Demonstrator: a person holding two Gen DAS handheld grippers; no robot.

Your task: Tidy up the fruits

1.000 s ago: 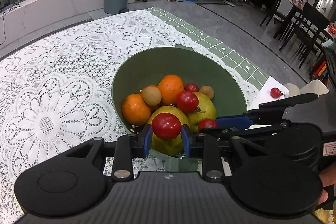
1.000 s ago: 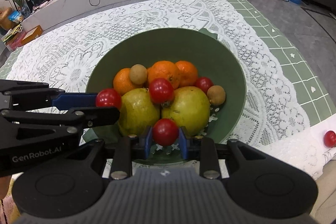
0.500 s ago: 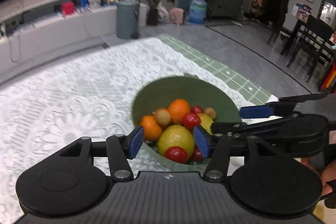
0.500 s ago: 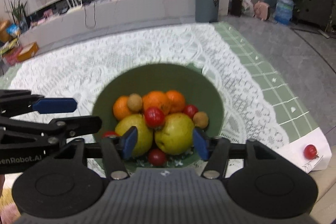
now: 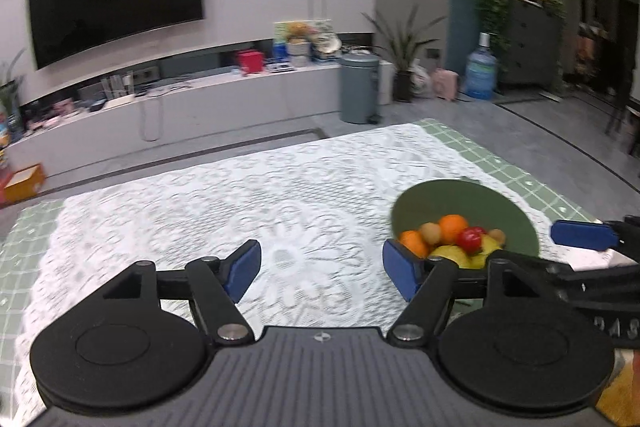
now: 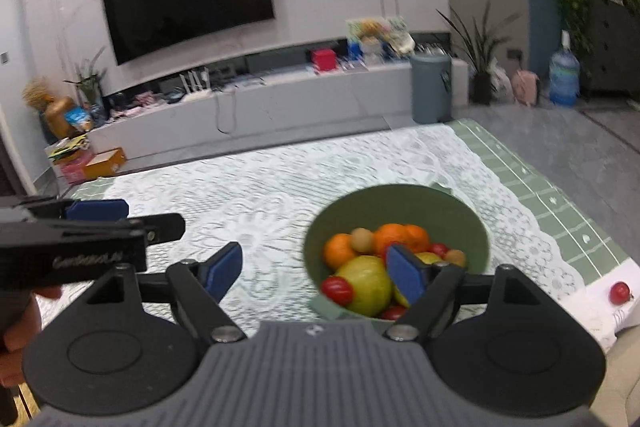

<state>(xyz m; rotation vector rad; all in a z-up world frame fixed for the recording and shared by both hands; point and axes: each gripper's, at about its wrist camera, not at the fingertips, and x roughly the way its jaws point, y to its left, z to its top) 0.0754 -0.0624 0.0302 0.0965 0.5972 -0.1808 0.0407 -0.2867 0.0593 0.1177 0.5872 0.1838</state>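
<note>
lace tablecloth (image 5: 200, 219) bare, bowl (image 6: 476, 227) (right) obstructs

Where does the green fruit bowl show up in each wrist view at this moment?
Left wrist view: the green fruit bowl sits right of centre, just beyond the gripper's right finger.
Right wrist view: the bowl is right of centre, partly behind that gripper's right finger.
Shared landmark: the grey bin by the white TV bench, beyond the table's far edge.

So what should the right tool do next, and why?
Probably swing toward the lone red fruit on the white paper. The right tool is open and empty, and that fruit lies outside the green bowl.
</note>
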